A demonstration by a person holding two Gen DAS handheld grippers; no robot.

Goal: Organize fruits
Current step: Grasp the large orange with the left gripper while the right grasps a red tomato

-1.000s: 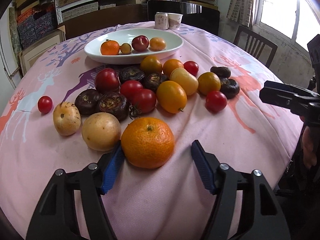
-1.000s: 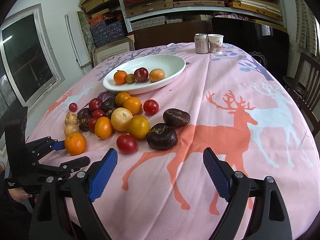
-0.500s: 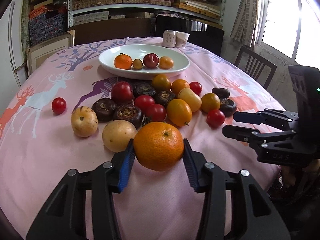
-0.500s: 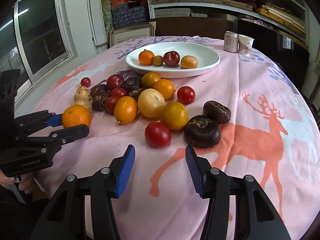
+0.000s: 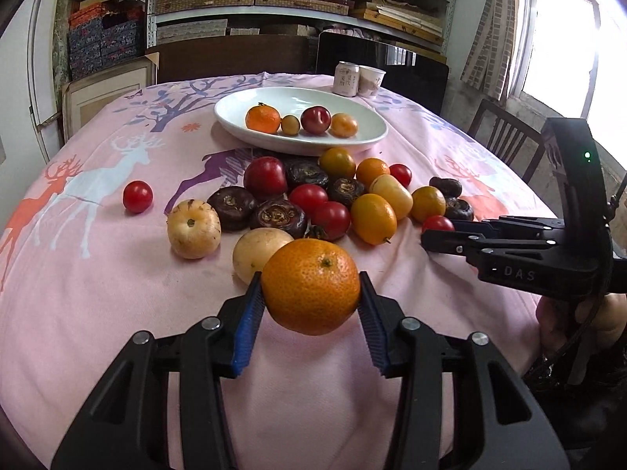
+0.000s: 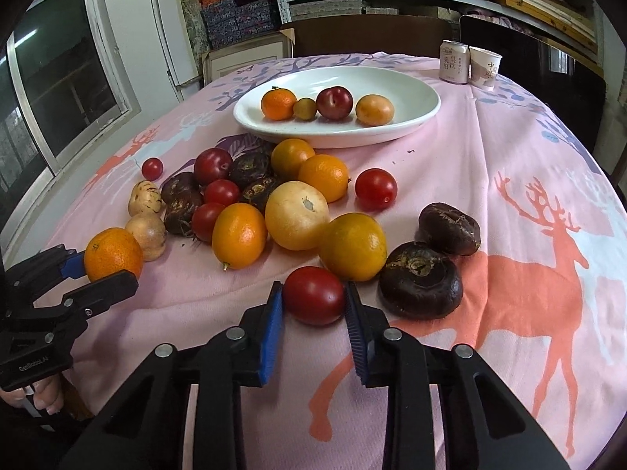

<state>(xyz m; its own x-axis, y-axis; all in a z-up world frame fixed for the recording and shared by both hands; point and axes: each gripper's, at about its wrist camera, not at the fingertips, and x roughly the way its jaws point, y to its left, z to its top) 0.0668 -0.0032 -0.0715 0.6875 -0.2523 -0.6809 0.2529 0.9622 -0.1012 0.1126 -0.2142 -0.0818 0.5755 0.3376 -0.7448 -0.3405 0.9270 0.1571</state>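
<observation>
With the left gripper (image 5: 310,302) clamped on a tangerine (image 5: 310,285) and the right gripper (image 6: 314,302) closed around a red tomato (image 6: 314,295), both picks look made, so next comes carrying them to the white plate (image 6: 407,125) far ahead.

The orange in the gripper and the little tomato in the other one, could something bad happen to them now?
Maybe. The left hand-held gripper pinches the orange only at its sides, so the round fruit could slip out on the way to the white plate. The right hand-held gripper squeezes a soft red tomato; too hard and it may burst. The dark fruit sits close beside it and could get bumped and roll.
</observation>
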